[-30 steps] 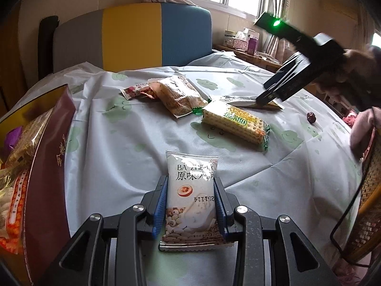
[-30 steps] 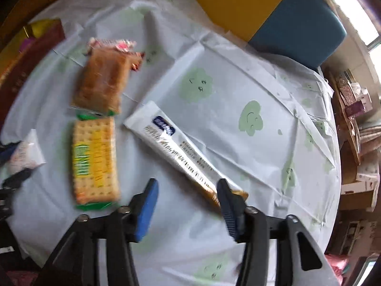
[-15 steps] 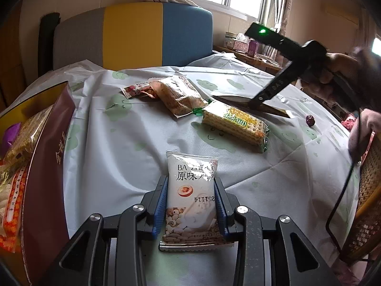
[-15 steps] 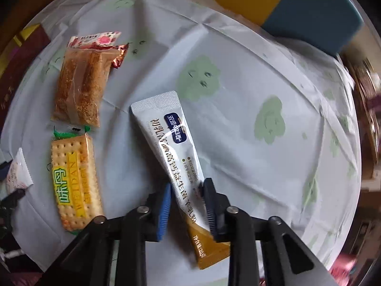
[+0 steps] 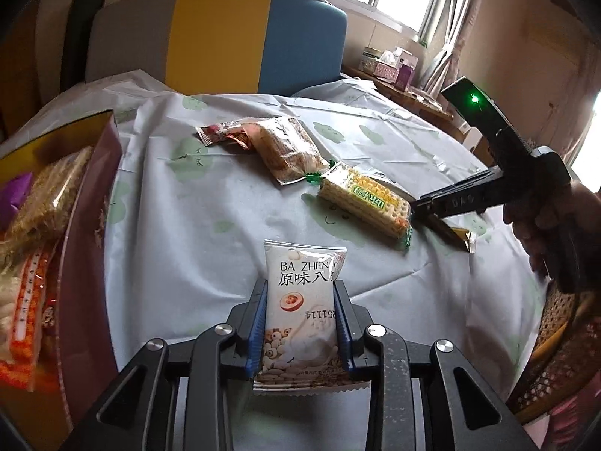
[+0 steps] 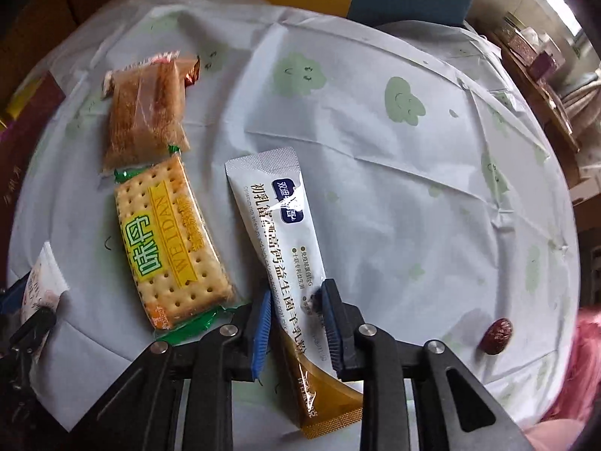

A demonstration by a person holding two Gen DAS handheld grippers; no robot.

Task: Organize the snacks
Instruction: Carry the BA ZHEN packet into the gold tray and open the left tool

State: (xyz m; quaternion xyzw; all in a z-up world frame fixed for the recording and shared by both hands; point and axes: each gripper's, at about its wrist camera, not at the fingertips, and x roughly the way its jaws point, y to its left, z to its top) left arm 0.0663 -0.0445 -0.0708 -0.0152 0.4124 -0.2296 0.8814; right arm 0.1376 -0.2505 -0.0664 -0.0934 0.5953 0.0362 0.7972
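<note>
A white nut-snack packet point(image 5: 300, 259) lies on the pale tablecloth, and my left gripper point(image 5: 300, 285) is shut on its lower half. A long white-and-gold stick sachet point(image 6: 274, 206) lies to the right of a yellow cracker pack point(image 6: 169, 240). My right gripper point(image 6: 296, 289) straddles the sachet near its gold end. Its jaws are opening slightly, but both pads still touch the sachet's edges. In the left wrist view the right gripper point(image 5: 415, 210) points steeply down, just beyond the cracker pack point(image 5: 362, 203). A brown cake pack point(image 6: 146, 112) lies farther back.
A maroon box point(image 5: 86, 233) with several snacks inside stands at the table's left edge. A wicker basket point(image 5: 556, 342) sits off the right edge. A red date point(image 6: 497, 334) lies right of the sachet. A small red wrapper point(image 5: 221, 133) touches the cake pack. A striped chair point(image 5: 225, 37) stands behind.
My right gripper came down over the stick sachet, rolled, and drew its jaws in from wide open onto it. The left gripper keeps its hold on the white packet.
</note>
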